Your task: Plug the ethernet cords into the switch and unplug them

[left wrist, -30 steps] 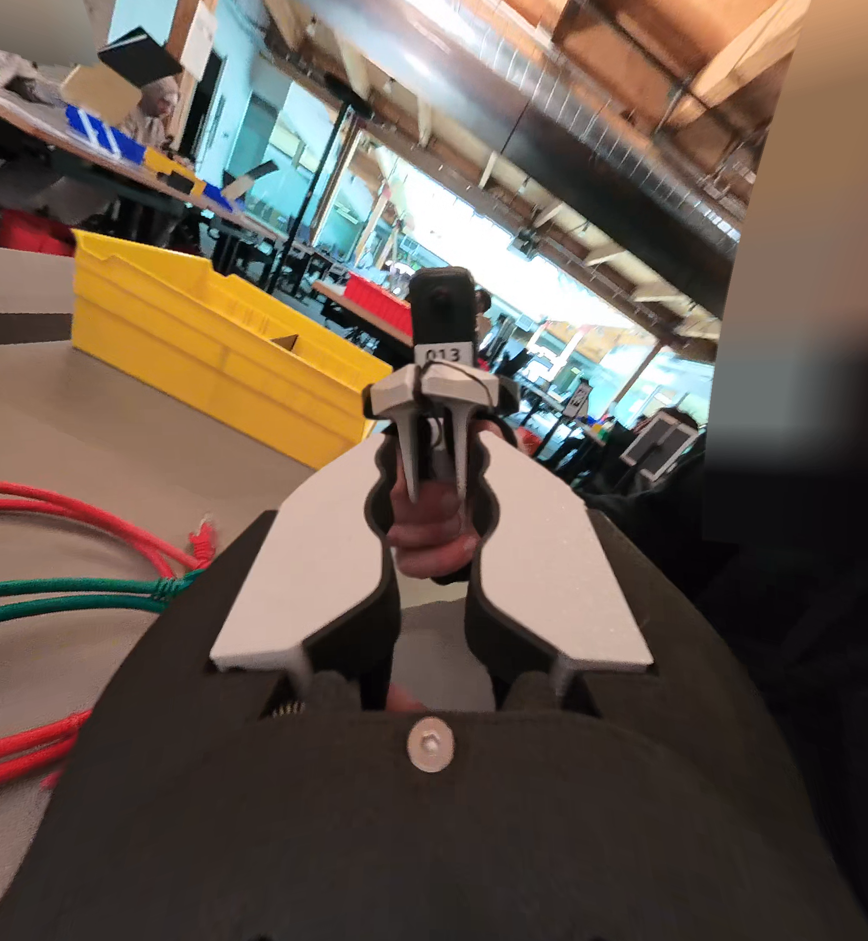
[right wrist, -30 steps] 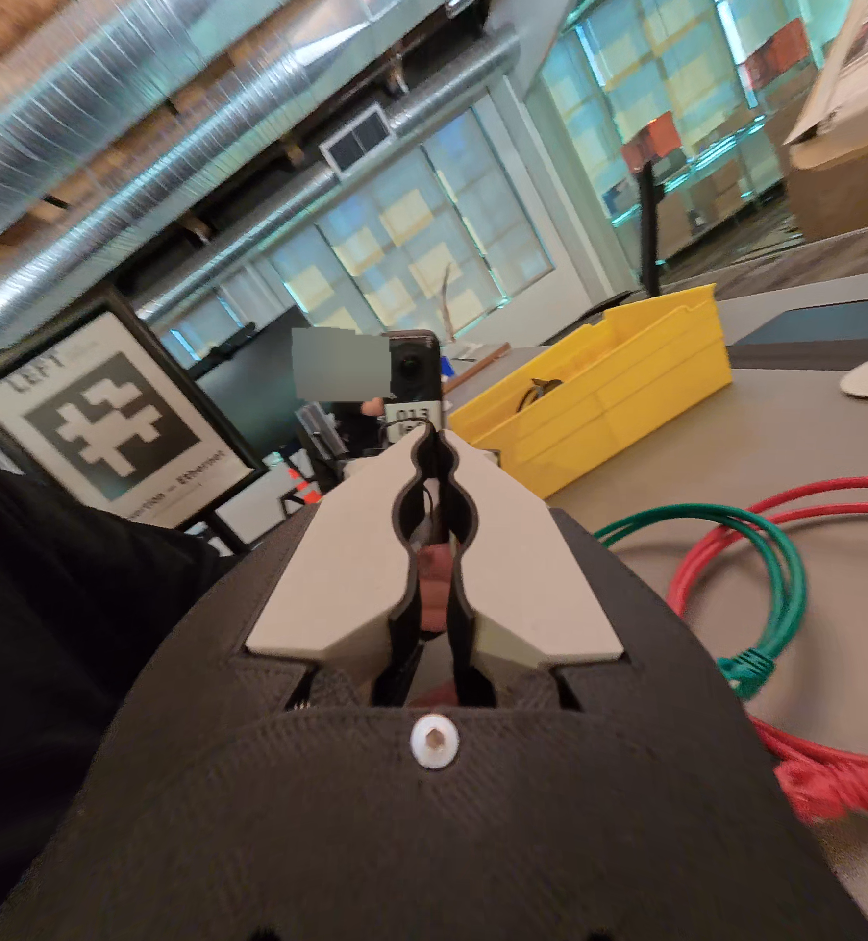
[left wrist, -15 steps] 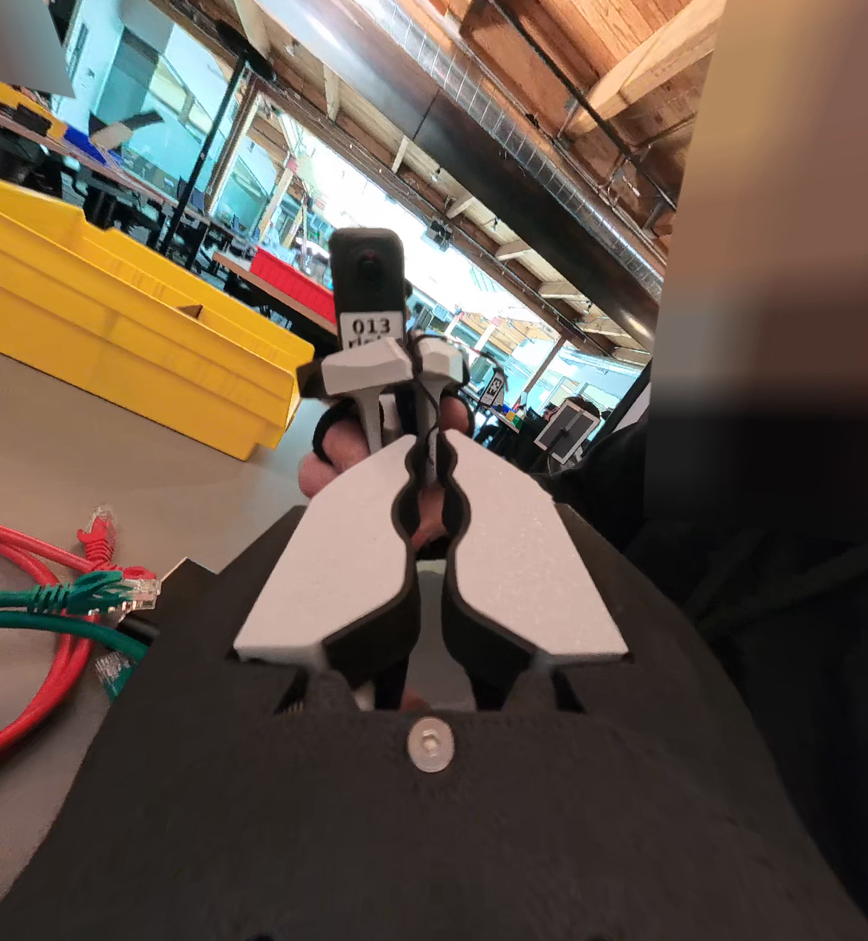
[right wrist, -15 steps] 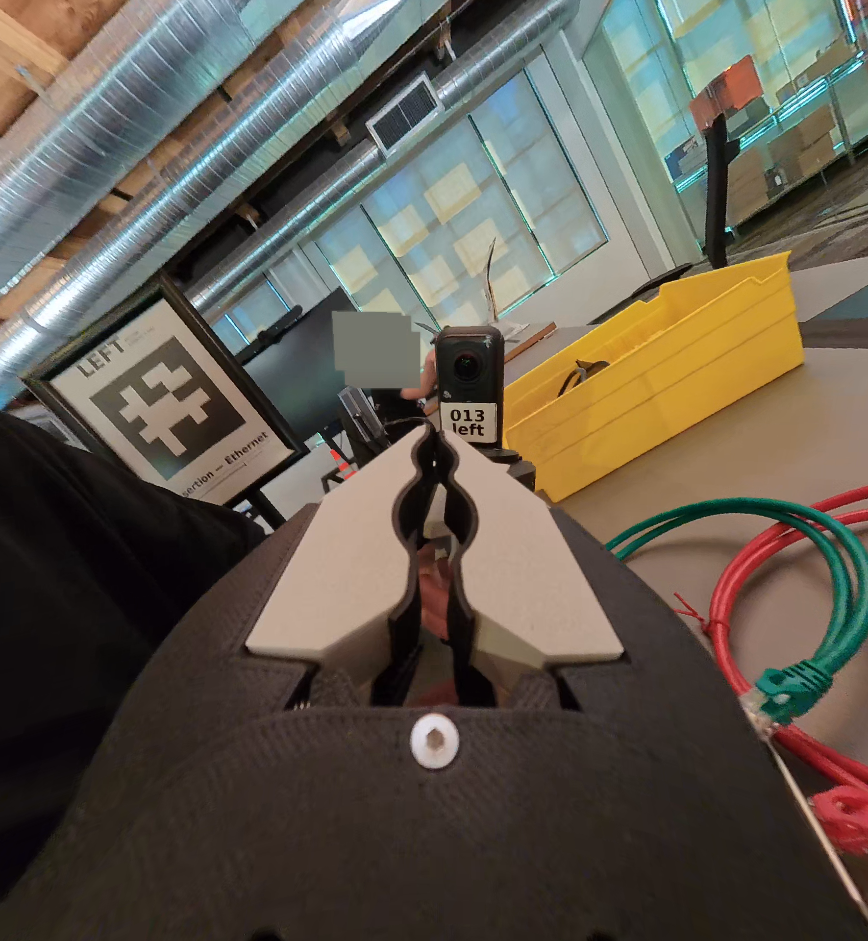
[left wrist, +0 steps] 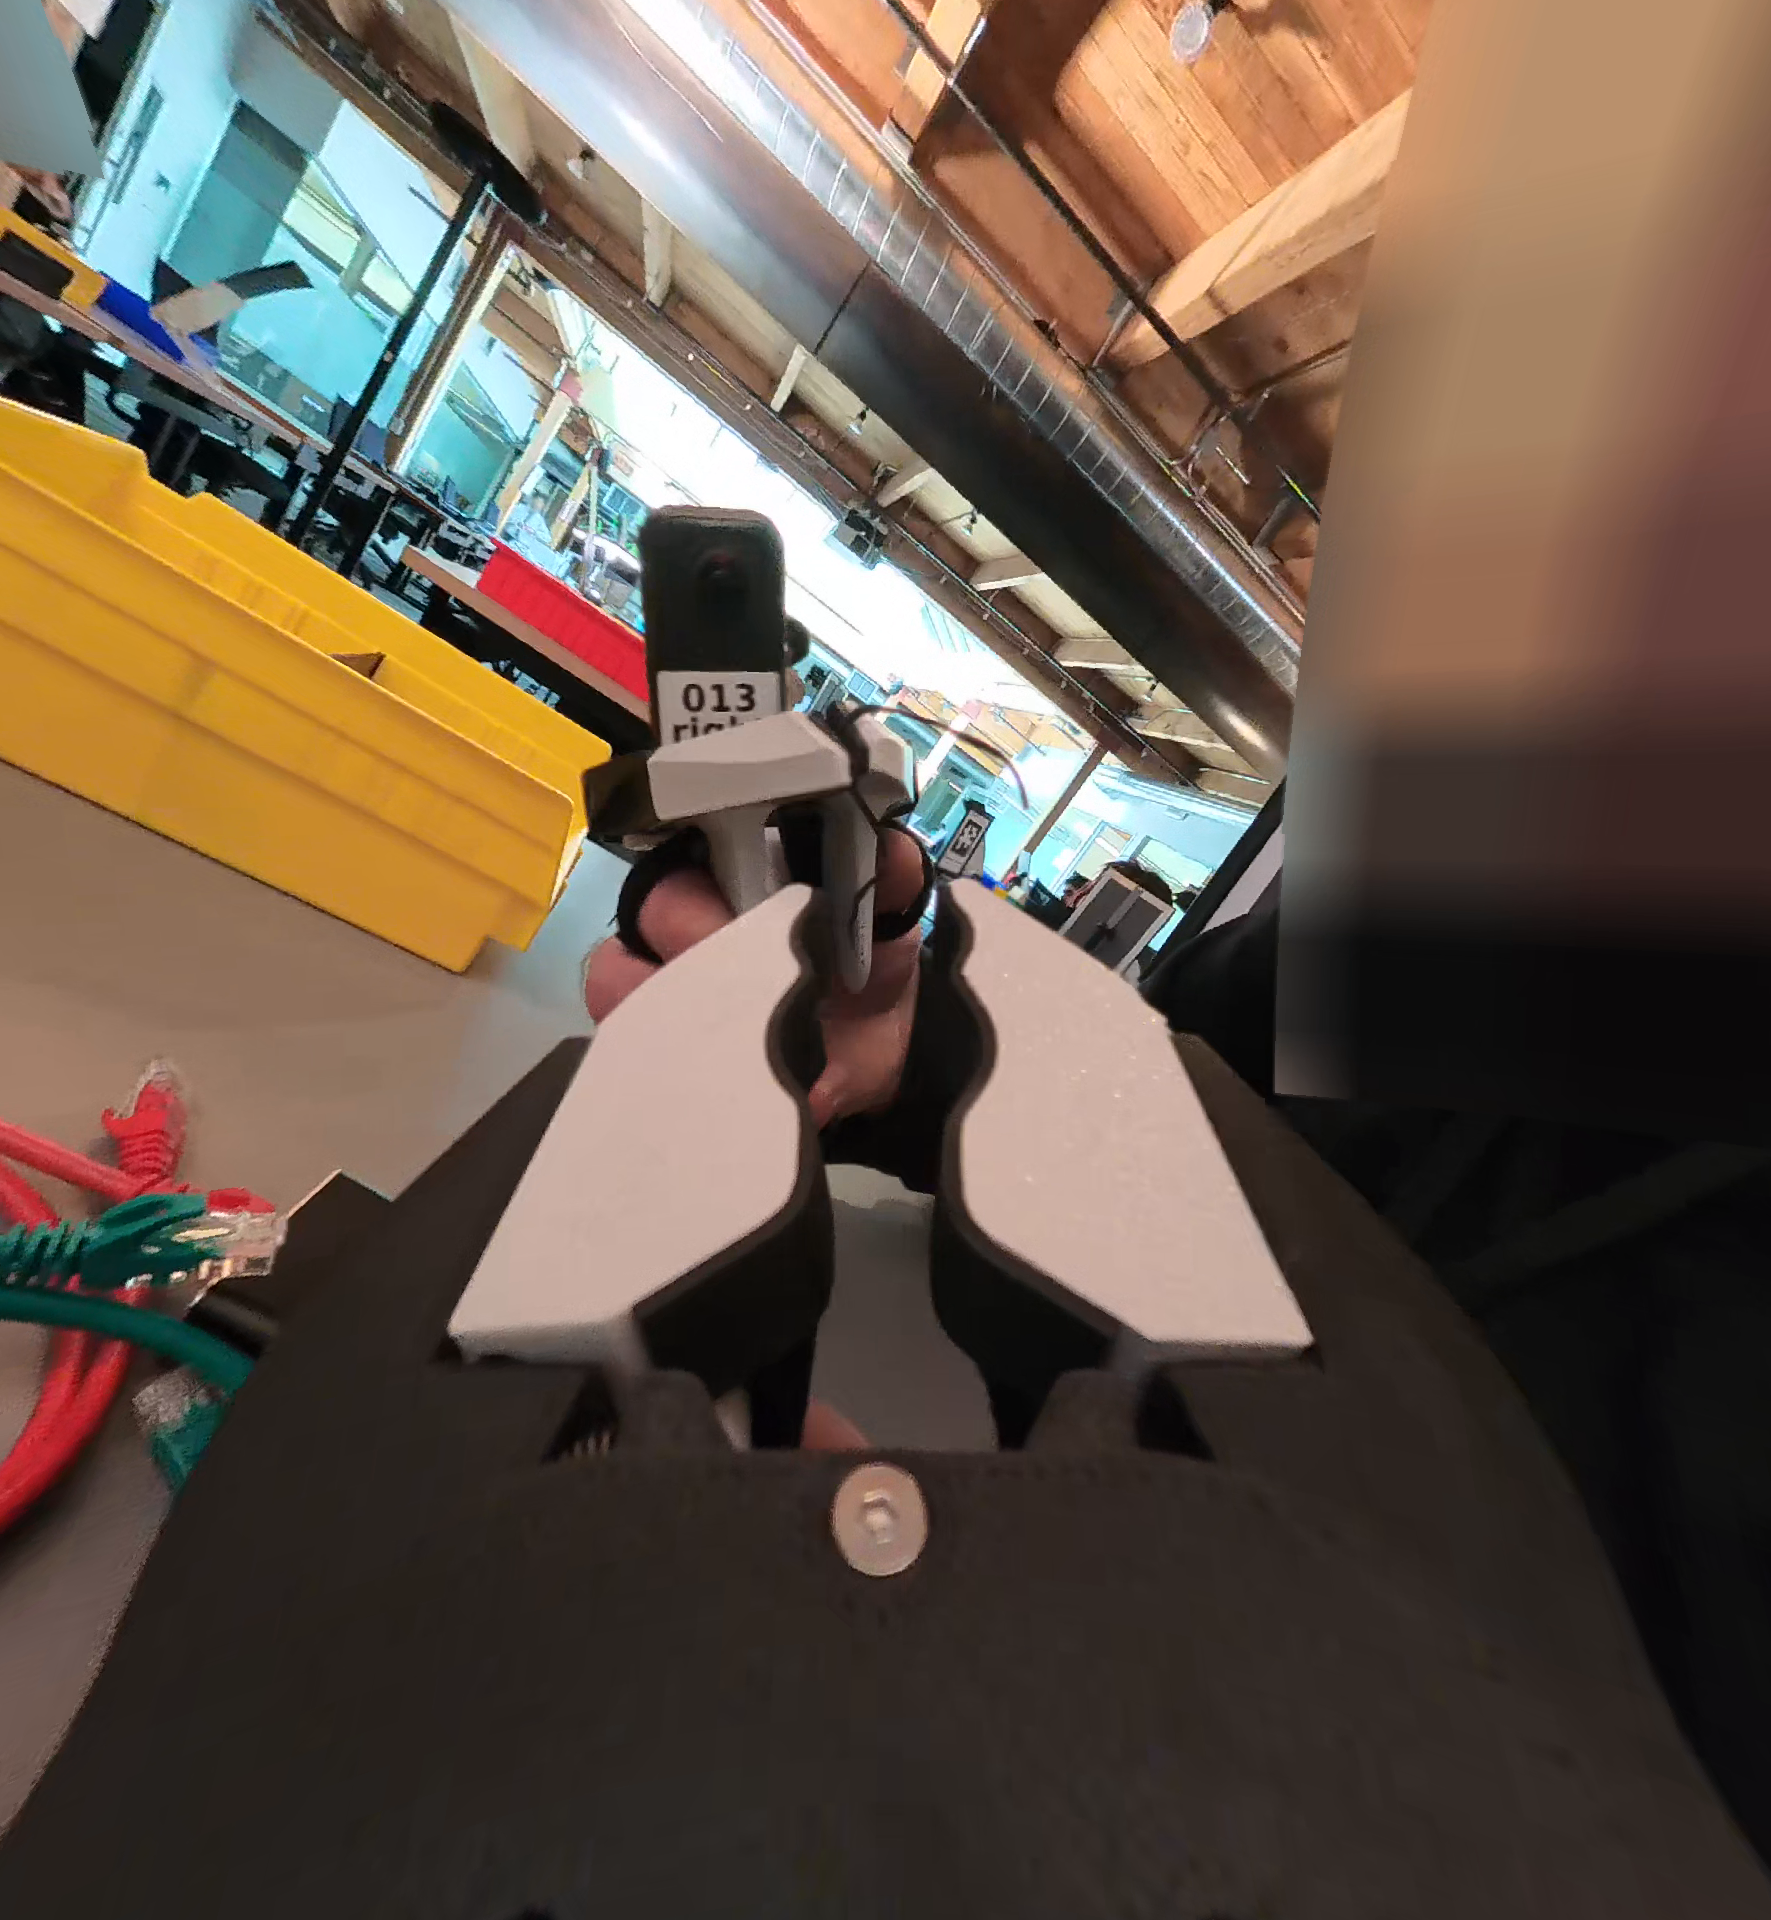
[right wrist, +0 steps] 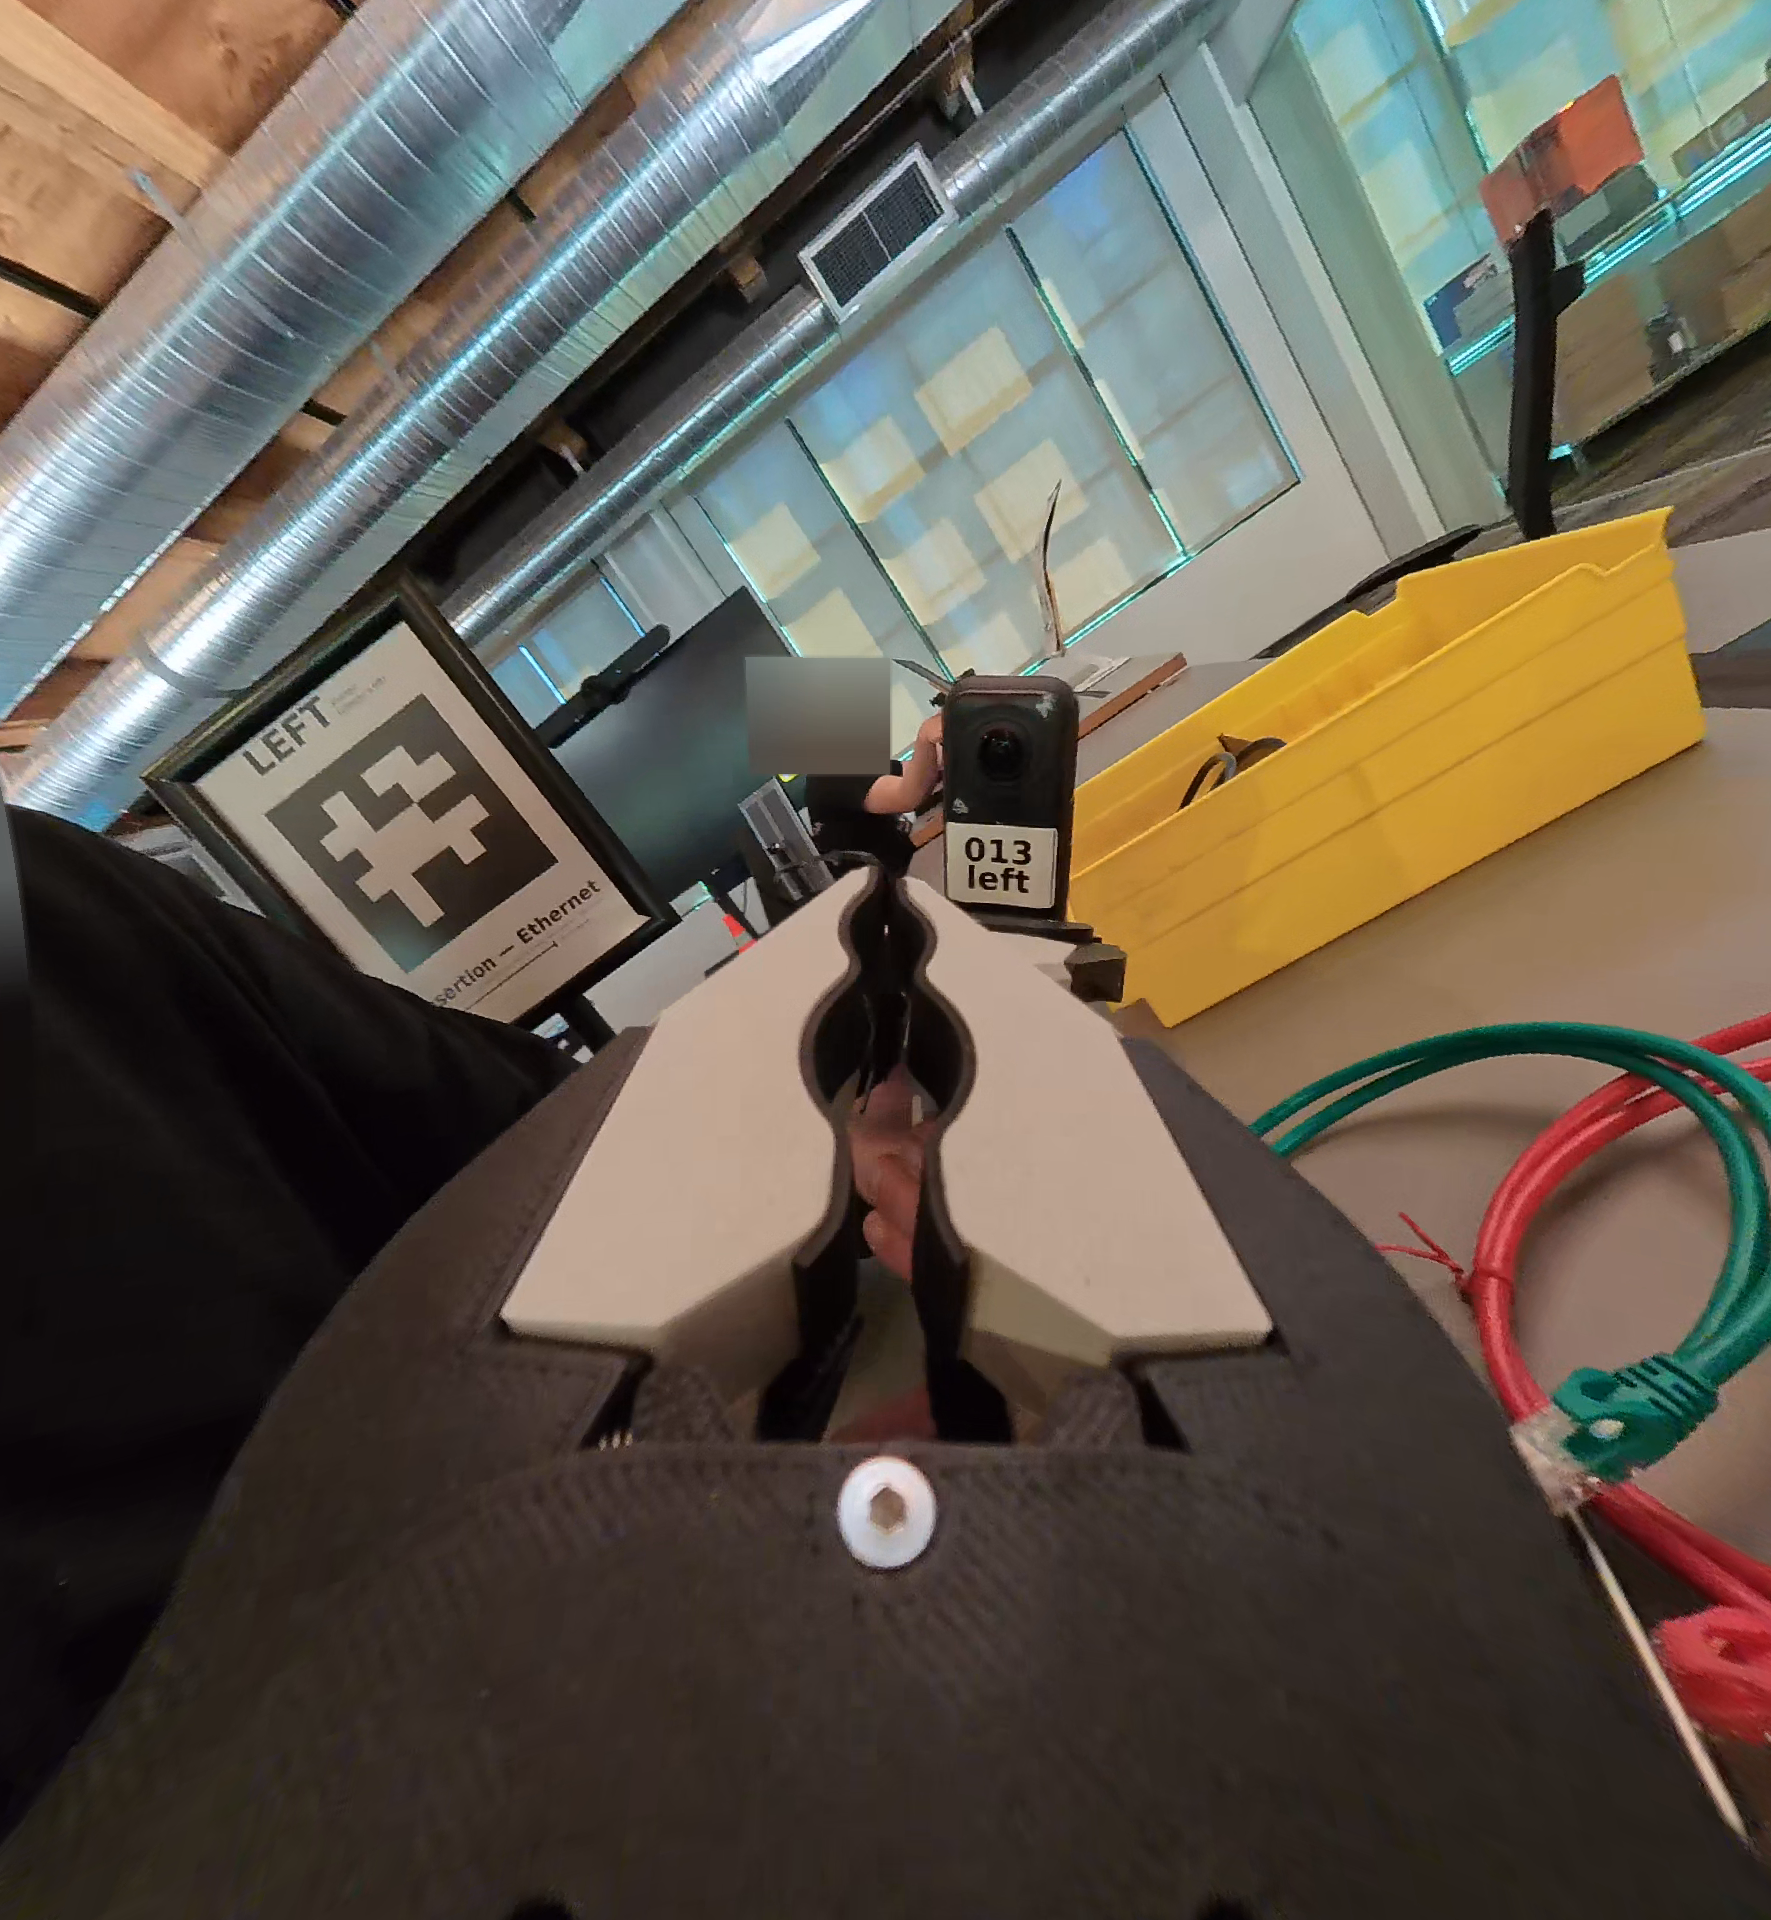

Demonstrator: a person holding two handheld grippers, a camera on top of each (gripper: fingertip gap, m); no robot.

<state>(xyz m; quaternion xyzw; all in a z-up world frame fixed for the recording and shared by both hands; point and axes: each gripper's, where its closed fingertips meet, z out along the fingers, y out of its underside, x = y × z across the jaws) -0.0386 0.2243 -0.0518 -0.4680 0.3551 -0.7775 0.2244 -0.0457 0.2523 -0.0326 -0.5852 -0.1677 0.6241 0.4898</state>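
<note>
Facing each other off the worktop (left wrist: 81,935): left fingers (left wrist: 876,1039) narrowly parted, right fingers (right wrist: 886,997) nearly closed, both empty; green plug (left wrist: 169,1242) nearer left, lying crosswise.

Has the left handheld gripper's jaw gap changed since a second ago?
Yes. The left gripper narrowed, then reopened; the yellow plastic bin shows the camera also swung.

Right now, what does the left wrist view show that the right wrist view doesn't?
Only the left wrist view: the left gripper, open and empty, and a red bin on a far table. Only the right wrist view: the right gripper from behind, shut on nothing, and a framed marker sign. Both: the yellow bin, green cable, red cable, and each other's gripper head-on.
</note>
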